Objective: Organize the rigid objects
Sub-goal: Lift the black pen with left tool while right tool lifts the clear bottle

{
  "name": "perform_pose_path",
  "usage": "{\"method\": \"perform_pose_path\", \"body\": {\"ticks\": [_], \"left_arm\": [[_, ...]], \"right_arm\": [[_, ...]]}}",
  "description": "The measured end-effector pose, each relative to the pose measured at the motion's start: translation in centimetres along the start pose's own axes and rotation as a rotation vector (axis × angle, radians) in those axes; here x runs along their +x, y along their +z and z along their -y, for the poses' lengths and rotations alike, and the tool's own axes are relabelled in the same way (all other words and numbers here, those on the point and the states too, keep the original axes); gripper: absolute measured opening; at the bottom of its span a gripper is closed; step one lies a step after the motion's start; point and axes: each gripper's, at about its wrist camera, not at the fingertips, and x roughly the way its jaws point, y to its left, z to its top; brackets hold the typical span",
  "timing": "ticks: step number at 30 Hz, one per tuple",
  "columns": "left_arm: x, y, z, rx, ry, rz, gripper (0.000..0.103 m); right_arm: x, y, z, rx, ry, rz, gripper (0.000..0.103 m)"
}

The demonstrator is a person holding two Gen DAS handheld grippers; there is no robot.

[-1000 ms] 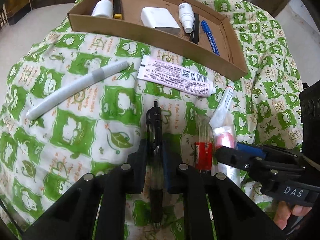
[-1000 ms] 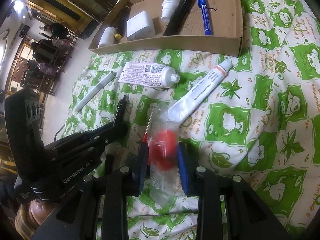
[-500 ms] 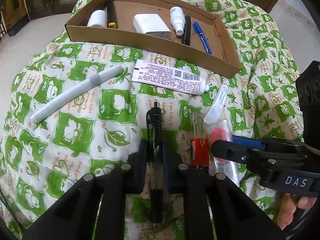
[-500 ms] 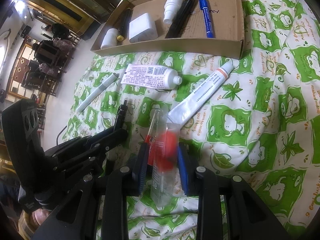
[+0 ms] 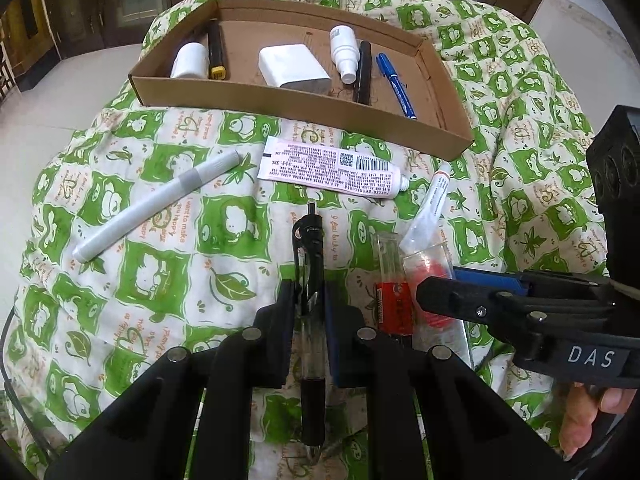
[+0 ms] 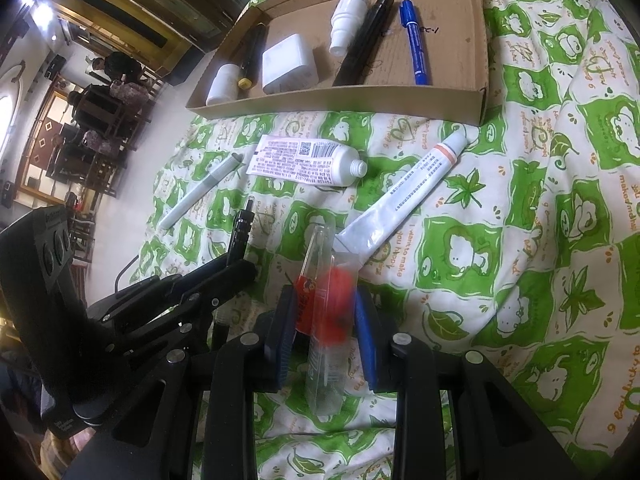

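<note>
My left gripper is shut on a black pen whose clip end points toward the cardboard tray. Just to its right, my right gripper is shut on a clear plastic packet with something red inside. A thin clear tube with a red label lies between the two grippers. On the green-patterned cloth lie a grey-white marker, a pink-white tube and a slim white tube.
The tray holds a white bottle, a yellow-tipped black pen, a white charger block, a spray bottle, a black marker and a blue marker. Its right part is bare cardboard. A hand grips the right tool. The floor lies beyond the cloth's left edge.
The left wrist view has tipped up a little with the pen still gripped, so the tray sits lower in the picture. The right gripper and its packet have stayed put.
</note>
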Motion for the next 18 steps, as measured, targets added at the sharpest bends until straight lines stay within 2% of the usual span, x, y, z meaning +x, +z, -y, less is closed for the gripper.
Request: {"method": "perform_pose_path", "body": {"ticks": [18], "left_arm": [[-1.7,0.2,-1.0,-0.048,-0.052,0.052,0.012]], "right_arm": [[-0.5,0.0,-0.1,-0.001,0.019,0.013,0.026]]}}
